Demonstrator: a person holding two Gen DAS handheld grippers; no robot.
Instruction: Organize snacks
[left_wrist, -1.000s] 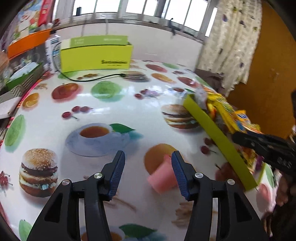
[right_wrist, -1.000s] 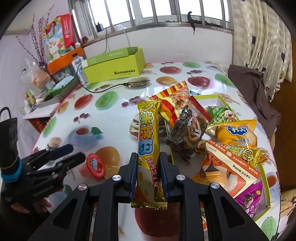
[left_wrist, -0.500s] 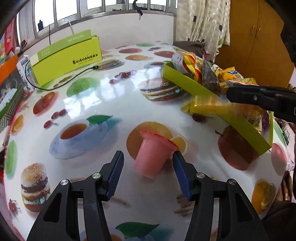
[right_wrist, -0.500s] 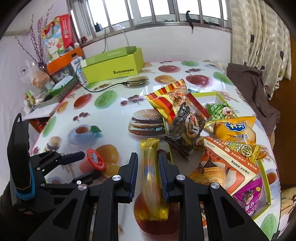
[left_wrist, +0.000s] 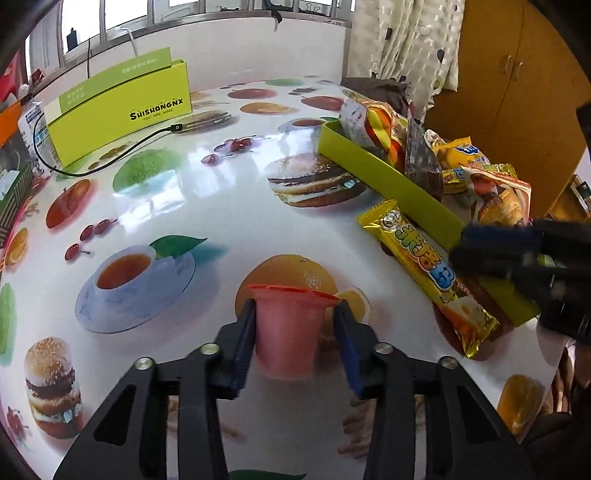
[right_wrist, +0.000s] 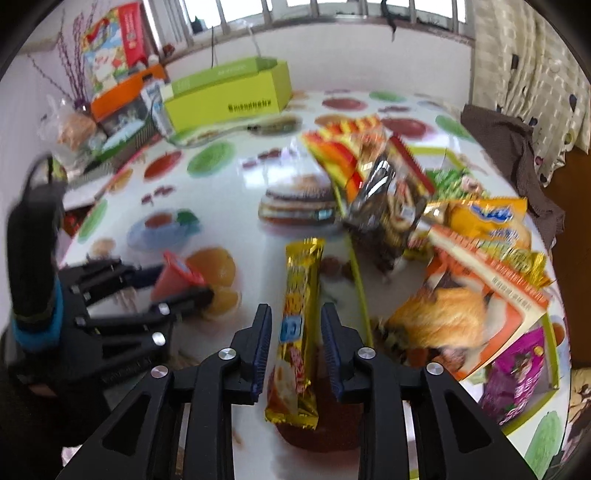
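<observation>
One pink cup pinched, one yellow bar lying loose.

The left gripper (left_wrist: 293, 345) pinches a single pink cup (left_wrist: 288, 328) standing on the table (left_wrist: 221, 214), over the printed orange. The right gripper (right_wrist: 293, 349) is spread, its fingers either side of one yellow bar (right_wrist: 299, 325) lying flat beside the green tray (left_wrist: 391, 177). The tray holds at least six snack packets, heaped together.

One pink cup (left_wrist: 286, 328), one gold bar (right_wrist: 299, 325) (two grippers), one tray (left_wrist: 384, 173).
</observation>
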